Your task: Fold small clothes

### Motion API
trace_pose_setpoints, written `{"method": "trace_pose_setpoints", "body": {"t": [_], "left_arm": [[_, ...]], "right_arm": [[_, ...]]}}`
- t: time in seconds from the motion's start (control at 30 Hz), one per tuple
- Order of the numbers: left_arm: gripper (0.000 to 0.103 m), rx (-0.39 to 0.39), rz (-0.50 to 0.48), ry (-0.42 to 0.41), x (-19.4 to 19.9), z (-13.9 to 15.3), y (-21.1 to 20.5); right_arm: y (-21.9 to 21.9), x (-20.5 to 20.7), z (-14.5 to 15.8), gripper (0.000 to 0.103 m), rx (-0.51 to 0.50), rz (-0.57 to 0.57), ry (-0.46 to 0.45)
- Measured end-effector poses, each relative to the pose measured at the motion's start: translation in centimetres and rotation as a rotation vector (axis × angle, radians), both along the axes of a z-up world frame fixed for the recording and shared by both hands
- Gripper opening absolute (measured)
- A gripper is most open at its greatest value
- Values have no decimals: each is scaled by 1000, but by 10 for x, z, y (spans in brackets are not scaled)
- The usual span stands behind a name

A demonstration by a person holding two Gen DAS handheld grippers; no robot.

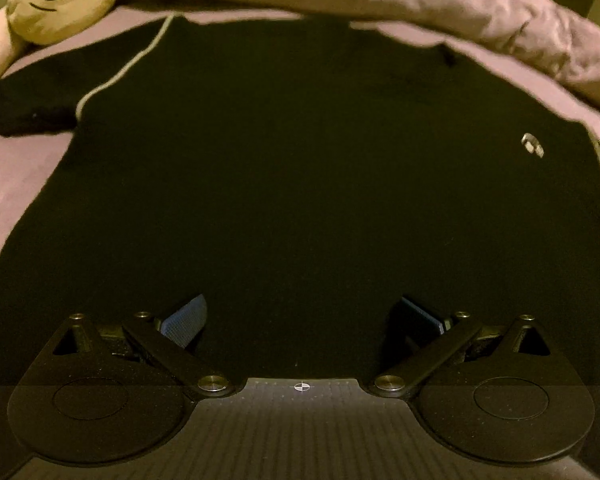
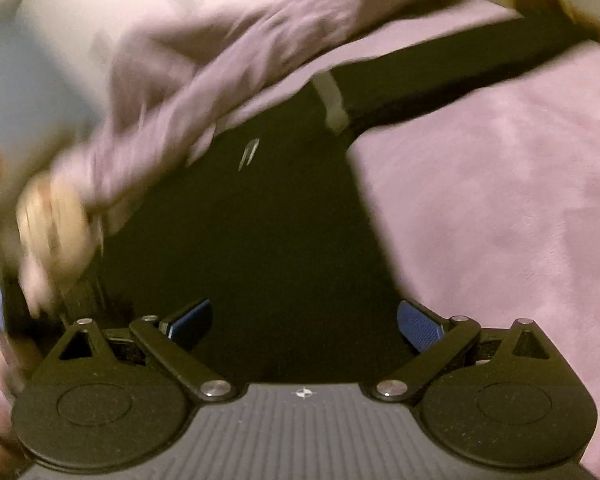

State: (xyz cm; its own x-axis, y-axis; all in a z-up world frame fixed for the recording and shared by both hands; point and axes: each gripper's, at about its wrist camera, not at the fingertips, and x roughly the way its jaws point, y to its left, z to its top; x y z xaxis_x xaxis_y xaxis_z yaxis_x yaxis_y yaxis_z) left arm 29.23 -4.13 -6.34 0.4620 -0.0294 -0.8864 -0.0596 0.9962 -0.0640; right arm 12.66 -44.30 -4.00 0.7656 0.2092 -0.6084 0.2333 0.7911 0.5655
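Lies flat on the pink sheet (image 2: 500,208), the black shirt (image 1: 284,184), soft, light and limp by the look, likely best pinched at hem corners or shoulders, with left gripper (image 1: 302,320) and right gripper (image 2: 304,322) both spread wide above it, holding nothing.

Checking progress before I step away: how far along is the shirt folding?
Done: the black shirt lies spread flat on the pink bedding. In hand: nothing; the left gripper and right gripper are open above it. Left: every fold.
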Motion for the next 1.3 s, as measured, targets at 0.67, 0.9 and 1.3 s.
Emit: {"method": "trace_pose_setpoints", "body": {"t": [0.67, 0.9, 1.3], "left_arm": [[103, 54, 212, 161, 14, -9, -10], [103, 68, 238, 151, 11, -11, -14], [103, 6, 223, 217, 25, -3, 2]], "right_arm": [[-296, 107, -55, 50, 358, -832, -111], [-323, 112, -71, 14, 409, -917, -142], [-265, 116, -3, 11, 437, -720, -320]]}}
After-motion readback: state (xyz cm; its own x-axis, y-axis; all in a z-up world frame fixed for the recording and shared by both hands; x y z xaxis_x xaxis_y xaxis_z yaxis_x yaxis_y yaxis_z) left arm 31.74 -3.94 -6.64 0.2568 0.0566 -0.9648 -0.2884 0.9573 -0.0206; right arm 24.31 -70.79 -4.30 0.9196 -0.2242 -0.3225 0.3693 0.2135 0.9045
